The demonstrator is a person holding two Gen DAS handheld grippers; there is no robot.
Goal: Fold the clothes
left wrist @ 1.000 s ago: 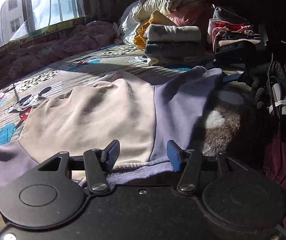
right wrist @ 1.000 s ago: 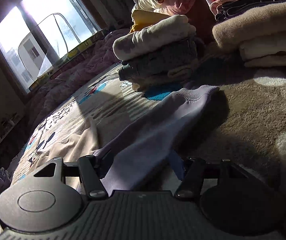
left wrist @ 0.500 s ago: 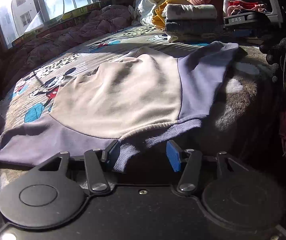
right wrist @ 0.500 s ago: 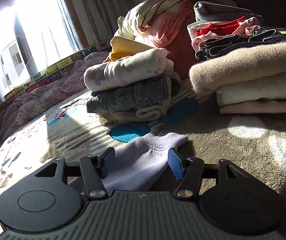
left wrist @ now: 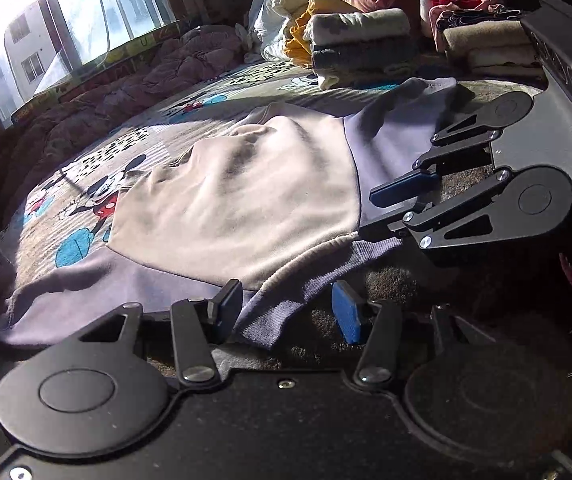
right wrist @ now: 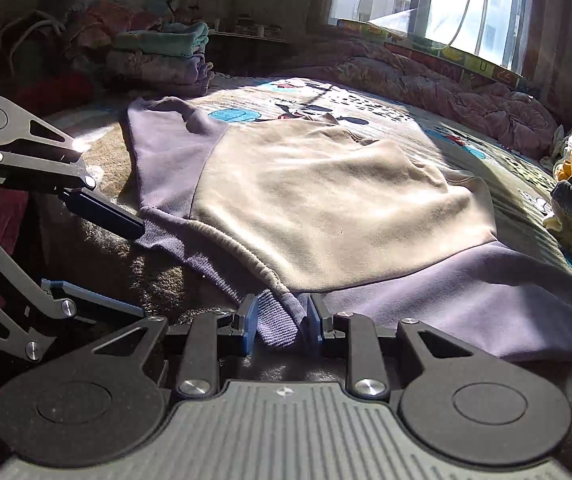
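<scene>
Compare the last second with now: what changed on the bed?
The right tongs swung from the purple sleeve end to the ribbed purple hem of the beige-and-purple sweatshirt; their jaws have just been closing and now pinch it. The left tongs shifted along the hem, open with the hem's edge between them. The sweatshirt lies flat as before.

Sweatshirt (left wrist: pixel 246 200): in the left wrist view its near left sleeve end and part of its ribbed hem pass behind the left gripper (left wrist: pixel 286 312) body and cannot be traced. In the right wrist view the sleeve right of the sweatshirt's hem is cut off by the frame edge, and the hem fold disappears between the right gripper (right wrist: pixel 282 322) pads. Folded stack (left wrist: pixel 360 46) beyond the sweatshirt: lower layers are shadowed, garments indistinguishable. Window (left wrist: pixel 66 20) beyond the sweatshirt: glare washes out detail. Right of the sweatshirt's hem, the dark corner is unreadable.
</scene>
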